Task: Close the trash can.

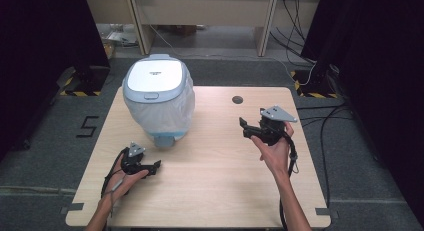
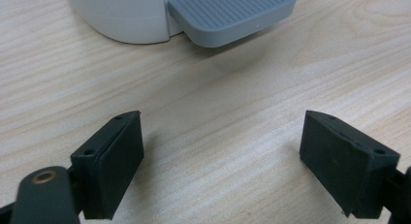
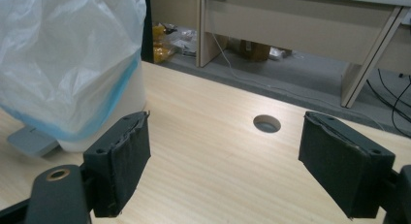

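Fingers (image 2: 114, 168) on the left gripper (image 1: 155, 166) spread wide, nothing between them, low over the table (image 1: 215, 191) just in front of the bin's grey foot pedal (image 2: 232, 13). Right gripper (image 1: 245, 125) fingers (image 3: 121, 163) also spread wide and empty, held above the table's right half, pointing toward the bin. Pedal bin (image 1: 157, 98) stands upright at back left of the table: white-and-pale-blue body, lid (image 1: 152, 76) shut, clear plastic liner (image 3: 63, 54) draped down outside. Round cable hole (image 3: 267, 123) near the table's back edge.
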